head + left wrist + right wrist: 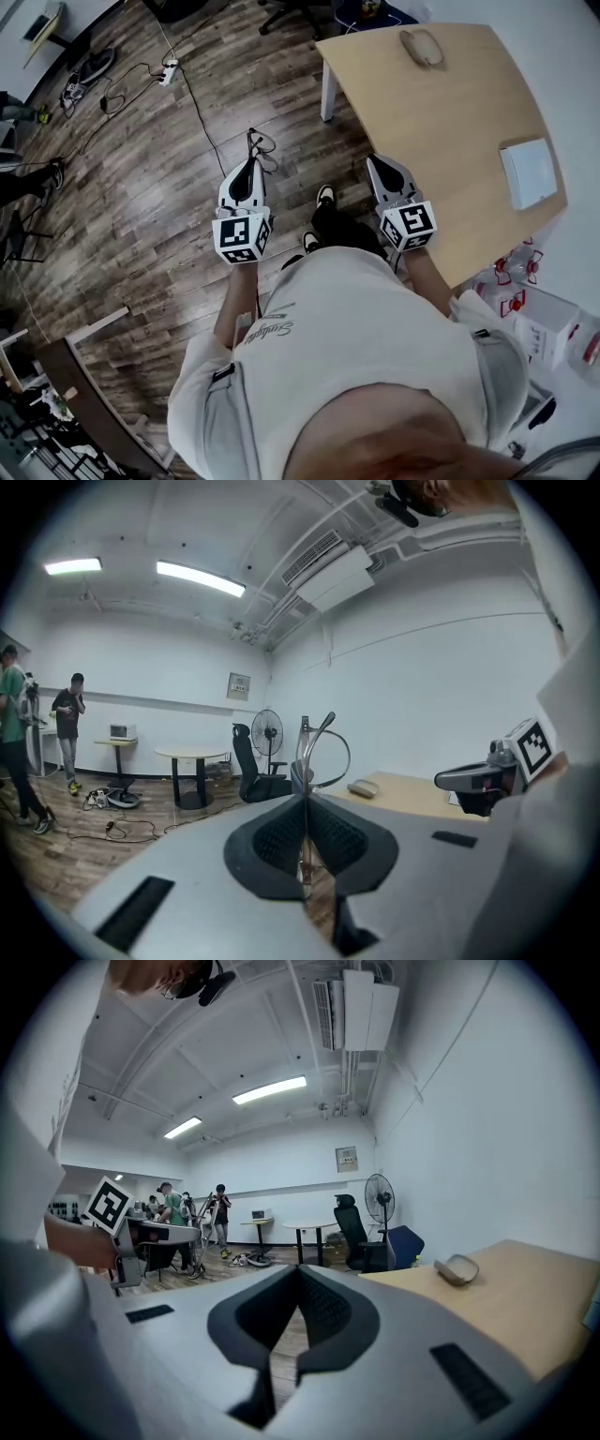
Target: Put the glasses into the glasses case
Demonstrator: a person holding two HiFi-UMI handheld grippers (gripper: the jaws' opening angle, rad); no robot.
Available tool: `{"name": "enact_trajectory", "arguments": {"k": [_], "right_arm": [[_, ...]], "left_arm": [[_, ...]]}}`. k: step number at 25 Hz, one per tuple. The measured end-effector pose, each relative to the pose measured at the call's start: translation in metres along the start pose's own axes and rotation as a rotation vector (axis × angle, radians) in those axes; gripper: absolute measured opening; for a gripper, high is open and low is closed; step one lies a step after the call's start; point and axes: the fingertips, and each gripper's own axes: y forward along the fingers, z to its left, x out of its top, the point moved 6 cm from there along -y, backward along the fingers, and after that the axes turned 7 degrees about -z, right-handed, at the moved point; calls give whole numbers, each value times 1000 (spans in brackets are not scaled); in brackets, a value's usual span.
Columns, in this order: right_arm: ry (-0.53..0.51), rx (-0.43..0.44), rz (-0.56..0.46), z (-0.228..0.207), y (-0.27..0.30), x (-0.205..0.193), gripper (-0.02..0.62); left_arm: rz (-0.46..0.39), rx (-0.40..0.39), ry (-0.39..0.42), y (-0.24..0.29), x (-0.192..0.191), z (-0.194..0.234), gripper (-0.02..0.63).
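L tongs (pixel 251 163) clamp the glasses (pixel 306 761), R tongs (pixel 376 162) shut & empty; glasses case (pixel 421 47) lies fwd-right on counter (pixel 450 141), nearer R tongs.

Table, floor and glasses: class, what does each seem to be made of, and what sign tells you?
Table: likely wood or laminate, matt; pale, even grain on the top.
Floor: dark wood or wood-look planks, slightly glossy; plank seams and soft reflections.
Glasses: thin frame, probably metal; slim, shiny lines.
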Motion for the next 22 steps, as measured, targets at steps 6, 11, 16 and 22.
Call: {"name": "enact_trajectory", "arguments": {"k": [6, 11, 16, 22], "right_arm": [[23, -21, -38, -45, 57, 8, -5], [28, -31, -62, -82, 109, 9, -5], [31, -32, -53, -115, 137, 12, -5], [47, -36, -4, -139, 160, 2, -5]], "left_arm": [[20, -14, 11, 66, 16, 17, 18], [13, -32, 13, 130, 33, 32, 18], [9, -37, -17, 177, 43, 36, 20], [35, -55, -33, 220, 40, 40, 18]]}}
